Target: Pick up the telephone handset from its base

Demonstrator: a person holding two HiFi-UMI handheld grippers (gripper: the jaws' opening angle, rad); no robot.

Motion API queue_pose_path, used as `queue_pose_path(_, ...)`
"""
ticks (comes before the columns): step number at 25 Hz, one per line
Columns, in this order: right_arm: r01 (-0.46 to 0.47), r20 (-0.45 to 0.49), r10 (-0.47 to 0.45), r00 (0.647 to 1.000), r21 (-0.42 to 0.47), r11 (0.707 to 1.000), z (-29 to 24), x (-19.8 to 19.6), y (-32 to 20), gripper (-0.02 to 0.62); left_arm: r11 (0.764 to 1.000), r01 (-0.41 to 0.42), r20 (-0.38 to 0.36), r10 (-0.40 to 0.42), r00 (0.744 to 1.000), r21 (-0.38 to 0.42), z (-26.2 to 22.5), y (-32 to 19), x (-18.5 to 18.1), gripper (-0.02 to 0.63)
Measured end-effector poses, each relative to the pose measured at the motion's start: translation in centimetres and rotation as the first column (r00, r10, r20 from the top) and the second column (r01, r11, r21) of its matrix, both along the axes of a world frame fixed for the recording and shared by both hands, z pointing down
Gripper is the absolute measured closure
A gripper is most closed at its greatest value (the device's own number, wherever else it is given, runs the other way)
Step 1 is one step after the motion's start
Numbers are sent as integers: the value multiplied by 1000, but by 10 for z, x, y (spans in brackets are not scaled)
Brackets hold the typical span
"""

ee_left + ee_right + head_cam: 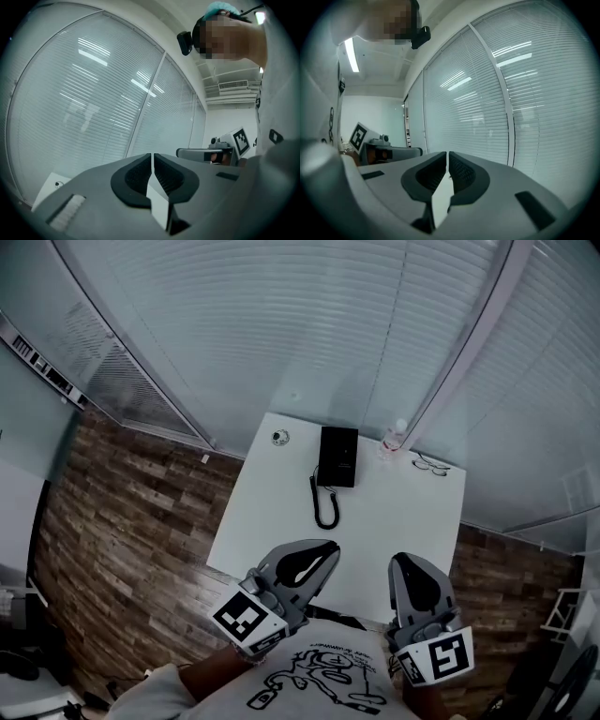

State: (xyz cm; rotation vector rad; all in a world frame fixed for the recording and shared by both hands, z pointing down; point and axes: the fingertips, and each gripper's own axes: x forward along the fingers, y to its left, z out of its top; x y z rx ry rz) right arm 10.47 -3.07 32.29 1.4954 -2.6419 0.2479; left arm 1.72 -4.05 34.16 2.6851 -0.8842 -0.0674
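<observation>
We are standing at the near edge of a white table, looking steeply down on it, and we are holding a gripper in each hand low over that edge. The left gripper is sitting at about seven o'clock of the table's middle and the right gripper at about five o'clock. Both are pointing toward twelve o'clock.

In each gripper's own view the jaws are pressing together, leaving only a hairline slit between the ribbed pads. Nothing is sitting between them on either side.

The black telephone handset is lying on its base near the table's far edge, at about twelve o'clock from the left gripper and well apart from both grippers. From this height we are not managing to separate its outline cleanly from the base. The coiled cord is trailing from the phone toward six o'clock and curling on the tabletop.

A small bottle is standing at two o'clock of the base, a pair of glasses is lying at three o'clock, and a small round object is resting at ten o'clock. Slatted blinds are filling the wall beyond the table, and a wood-plank floor is showing at nine o'clock
</observation>
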Motion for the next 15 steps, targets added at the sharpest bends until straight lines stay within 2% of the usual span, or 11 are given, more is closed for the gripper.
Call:
queue_pose_path(7,-11,21,12,1000,-63,998,26,2,3,578,999,-1,4,2,1000,-42,18,2,4,589)
queue_pose_path(15,-21,21,22,1000,-46,999,34,9,-9,578,999,35,16,-34,999,-30,27,-18,4,588)
